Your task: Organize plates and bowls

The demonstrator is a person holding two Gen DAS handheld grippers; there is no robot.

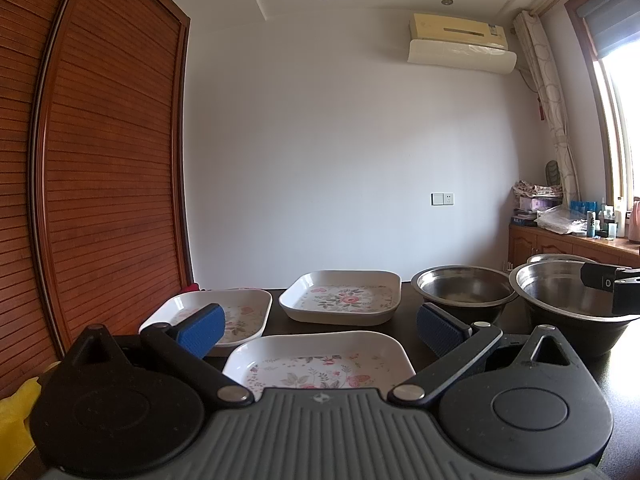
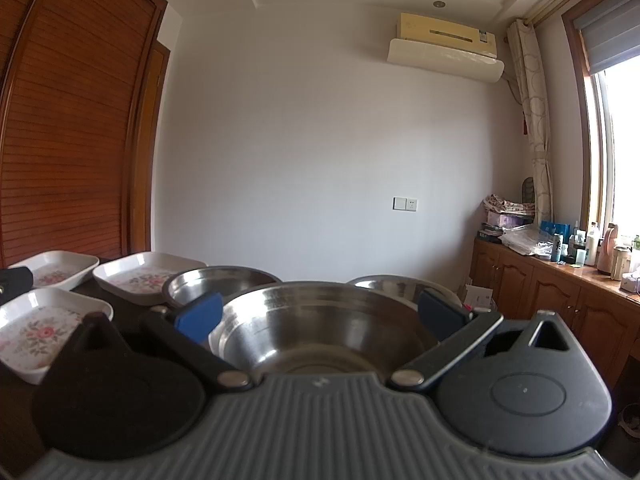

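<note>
Blue pads point(image 1: 202, 329) of the left gripper point(image 1: 320, 326) are standing wide apart, holding nothing, and between them the near plate point(image 1: 320, 360) is lying on the dark table point(image 1: 276, 320). Beyond it, the left plate point(image 1: 244, 312) and the far plate point(image 1: 342, 296) are sitting apart from each other (all three are white, square-cornered and flower-printed). To the right, the middle bowl point(image 1: 464, 290) is resting beside the big bowl point(image 1: 568, 300), and a third bowl's point(image 1: 556, 258) rim is peeking out behind them. Part of the right gripper point(image 1: 612, 284) is showing over the big bowl's rim. In the right wrist view, that gripper point(image 2: 320, 314) is also gaping wide and gripping nothing, its fingers flanking the big bowl point(image 2: 320, 328) just ahead. Past the table, a louvred wardrobe point(image 1: 104, 160) is filling the left side and an air conditioner point(image 1: 460, 42) is hanging high on the wall.
</note>
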